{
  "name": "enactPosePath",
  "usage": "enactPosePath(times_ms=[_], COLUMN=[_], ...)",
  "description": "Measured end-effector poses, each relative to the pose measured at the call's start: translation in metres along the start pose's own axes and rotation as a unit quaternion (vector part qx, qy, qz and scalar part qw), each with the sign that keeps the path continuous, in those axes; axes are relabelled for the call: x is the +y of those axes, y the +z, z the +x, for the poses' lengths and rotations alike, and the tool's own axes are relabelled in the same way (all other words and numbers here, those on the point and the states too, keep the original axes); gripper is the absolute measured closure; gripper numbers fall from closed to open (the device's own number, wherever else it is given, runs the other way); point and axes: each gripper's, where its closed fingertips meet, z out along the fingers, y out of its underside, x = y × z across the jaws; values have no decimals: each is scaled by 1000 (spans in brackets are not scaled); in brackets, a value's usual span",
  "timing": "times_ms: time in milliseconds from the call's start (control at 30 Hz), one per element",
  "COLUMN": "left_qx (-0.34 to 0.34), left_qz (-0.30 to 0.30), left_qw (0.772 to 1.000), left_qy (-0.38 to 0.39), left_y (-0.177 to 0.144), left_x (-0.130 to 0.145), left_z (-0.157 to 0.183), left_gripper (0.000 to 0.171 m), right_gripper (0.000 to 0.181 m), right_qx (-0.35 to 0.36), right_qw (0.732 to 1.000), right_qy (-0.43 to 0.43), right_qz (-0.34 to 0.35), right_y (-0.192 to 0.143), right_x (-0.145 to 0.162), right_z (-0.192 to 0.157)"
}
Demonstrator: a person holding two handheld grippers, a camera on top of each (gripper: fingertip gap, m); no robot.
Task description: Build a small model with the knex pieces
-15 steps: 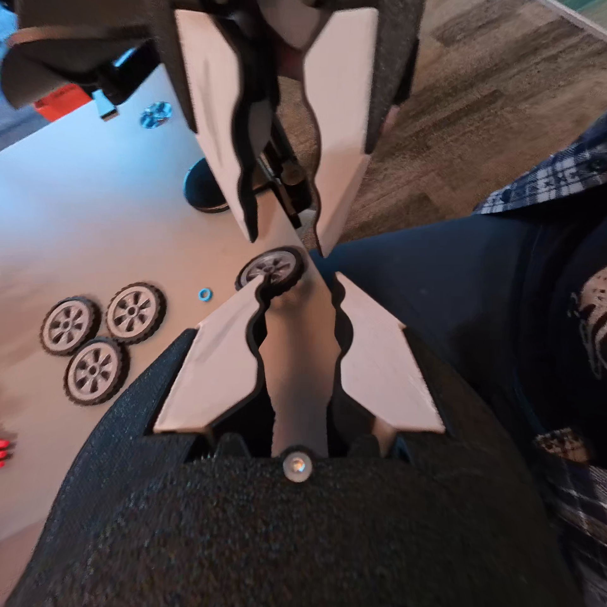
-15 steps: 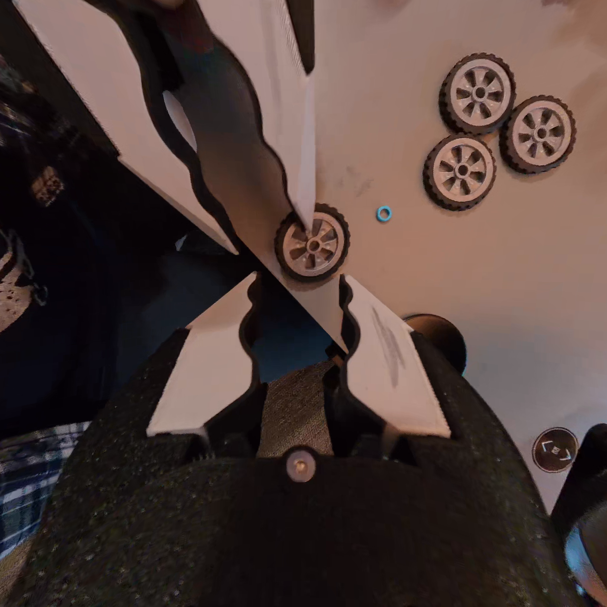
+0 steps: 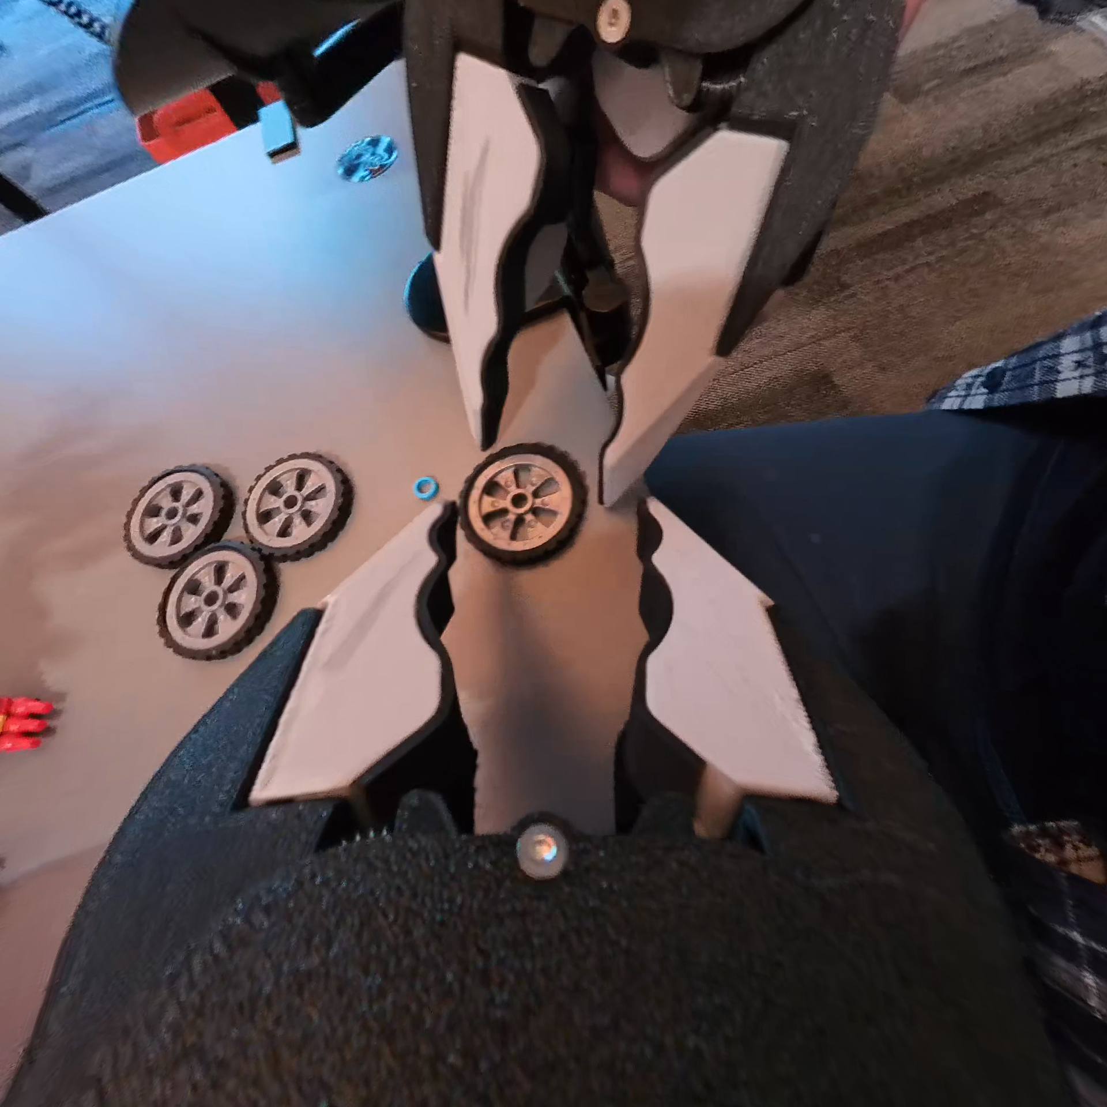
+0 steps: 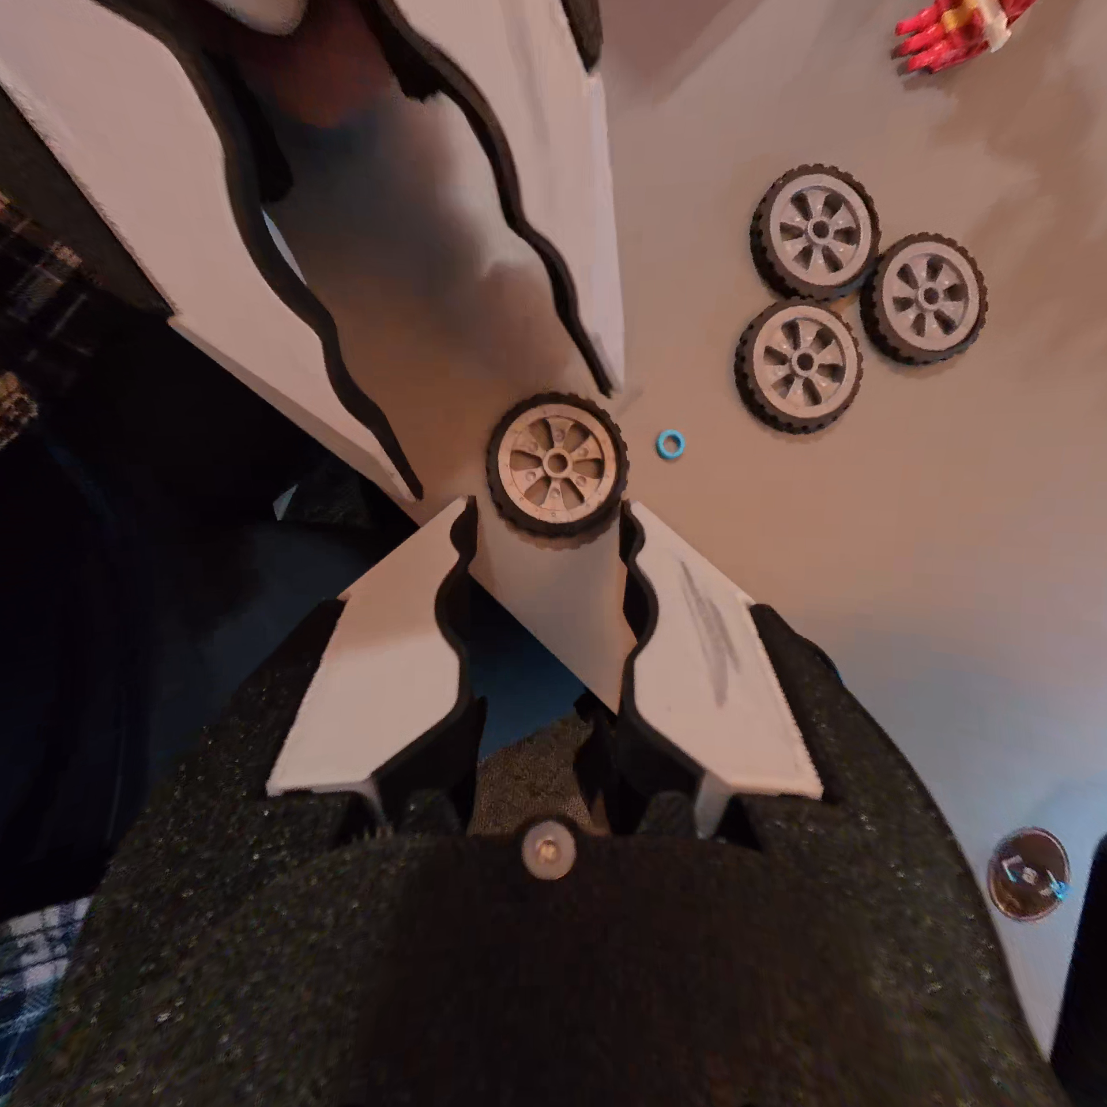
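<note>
A grey-spoked toy wheel with a black tyre [image 3: 521, 503] lies flat on the white table [image 3: 180, 335] near its edge. My left gripper [image 3: 545, 508] is open, its tips on either side of the wheel's near rim. My right gripper [image 3: 545, 470] comes in from the opposite side, open, tips close to the wheel's far rim. In the right wrist view the wheel [image 4: 557, 464] sits just beyond my open right gripper [image 4: 546, 503], with the left gripper [image 4: 509, 443] facing it. A small blue ring [image 3: 425, 486] lies beside the wheel. Neither gripper holds anything.
Three more wheels [image 3: 212, 599] lie together on the table, also in the right wrist view [image 4: 799, 362]. A red bundle [image 3: 21, 722], a round metal disc [image 3: 366, 157] and a red box [image 3: 180, 129] are farther off. A person's dark trouser leg [image 3: 838, 539] is beside the table edge. The grippers are tip to tip, or close to it. The red bundle [image 3: 21, 722] is about 20 centimeters from both grippers' fingertips. Look for it in the right wrist view [image 4: 920, 39] too.
Both grippers have opened wider. The left fingertip no longer covers the wheel, which now lies in full view between the four fingertips.
</note>
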Motion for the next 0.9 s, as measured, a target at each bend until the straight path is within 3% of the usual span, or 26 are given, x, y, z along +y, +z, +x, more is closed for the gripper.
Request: enactPosePath(times_ms=[167,267,667,900], left_qx=[-4,8,9,-6], left_qz=[-57,-61,-56,-51], left_qw=[998,997,998,999], left_qy=[-28,-48,-30,-3], left_y=[4,4,6,-1], left_x=[18,20,18,21], left_z=[-7,-7,-6,-5], left_gripper=[111,136,136,136], right_gripper=[137,138,139,134], right_qx=[-9,-13,-2,0], right_qw=[1000,1000,1000,998], right_qy=[8,5,-6,48], right_qz=[10,14,12,46], right_y=[5,5,5,8], right_x=[-5,-5,-6,-10], right_z=[1,1,-1,-5])
